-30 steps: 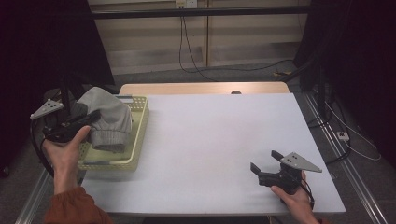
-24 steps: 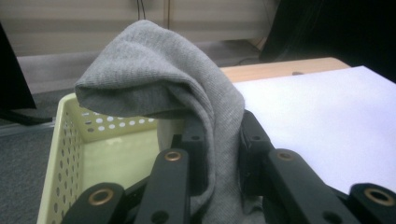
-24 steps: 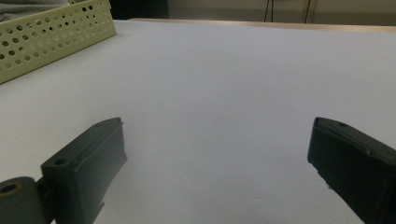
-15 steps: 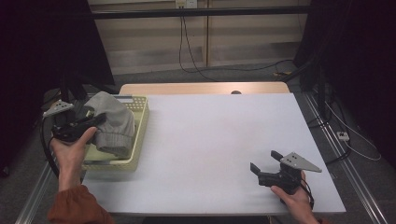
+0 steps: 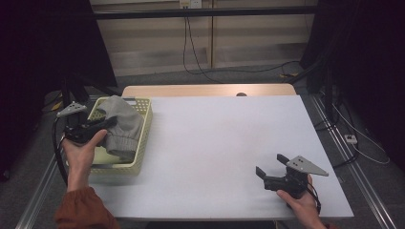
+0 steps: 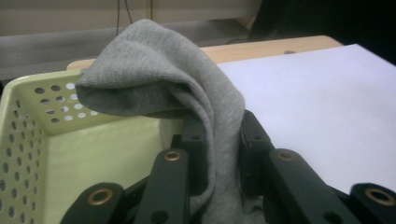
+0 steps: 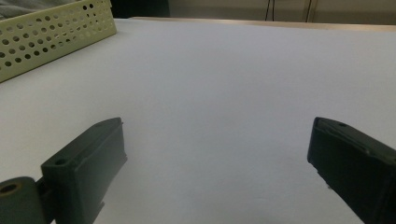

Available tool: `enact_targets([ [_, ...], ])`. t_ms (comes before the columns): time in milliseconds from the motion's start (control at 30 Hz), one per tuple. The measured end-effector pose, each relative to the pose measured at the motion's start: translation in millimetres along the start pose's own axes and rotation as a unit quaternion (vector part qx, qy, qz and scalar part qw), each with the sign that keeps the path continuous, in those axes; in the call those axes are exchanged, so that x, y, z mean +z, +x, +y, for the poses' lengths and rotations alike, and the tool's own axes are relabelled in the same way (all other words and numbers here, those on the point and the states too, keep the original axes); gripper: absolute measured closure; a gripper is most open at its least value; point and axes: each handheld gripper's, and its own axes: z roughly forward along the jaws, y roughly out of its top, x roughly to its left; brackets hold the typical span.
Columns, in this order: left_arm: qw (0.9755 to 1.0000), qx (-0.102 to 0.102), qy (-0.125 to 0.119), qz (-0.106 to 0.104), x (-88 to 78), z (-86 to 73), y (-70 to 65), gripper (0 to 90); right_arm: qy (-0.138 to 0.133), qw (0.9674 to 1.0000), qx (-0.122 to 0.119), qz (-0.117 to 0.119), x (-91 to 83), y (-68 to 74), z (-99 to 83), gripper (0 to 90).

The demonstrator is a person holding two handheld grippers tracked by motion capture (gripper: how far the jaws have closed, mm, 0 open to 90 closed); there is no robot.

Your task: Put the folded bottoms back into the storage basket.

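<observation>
A grey knitted garment point(image 5: 122, 126) hangs over the pale yellow perforated basket point(image 5: 143, 125) at the table's left. My left gripper point(image 5: 102, 125) is shut on the grey cloth point(image 6: 187, 93), which bunches between its black jaws and drapes up over the basket wall point(image 6: 42, 112). Part of the cloth sags inside the basket, part over its right rim. My right gripper point(image 5: 271, 170) rests low near the table's front right edge, open, jaws wide apart with bare white tabletop point(image 7: 210, 93) between them.
The white table point(image 5: 224, 133) spreads between the basket and my right gripper. A wooden strip point(image 5: 205, 90) runs along its far edge. The basket's corner point(image 7: 56, 28) shows at the upper left of the right gripper view. Cables lie on the floor behind.
My left gripper has lowered and drawn back toward the near left, pulling the grey garment down over the basket. The right gripper has stayed put.
</observation>
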Motion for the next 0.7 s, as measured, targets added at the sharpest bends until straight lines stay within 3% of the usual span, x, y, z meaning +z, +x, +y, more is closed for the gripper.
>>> enact_targets([
  [433,0.9982,0.001,0.036,0.049,6.1,-6.1,11.6,75.7,0.0,1.0,-0.001,0.001,0.0,0.0,-0.1,3.8],
  [500,0.998,-0.004,0.037,0.051,5.5,-6.8,13.7,75.6,0.001,1.0,-0.001,0.0,0.2,0.0,-0.2,3.9],
  [600,0.9987,-0.014,0.031,0.037,5.7,-7.8,16.8,75.4,0.0,1.0,-0.001,-0.002,0.2,0.1,-0.1,3.9],
  [700,0.9985,-0.013,0.031,0.043,7.5,-7.2,16.7,75.4,0.002,1.0,0.001,-0.003,1.0,-0.5,-0.3,3.9],
])
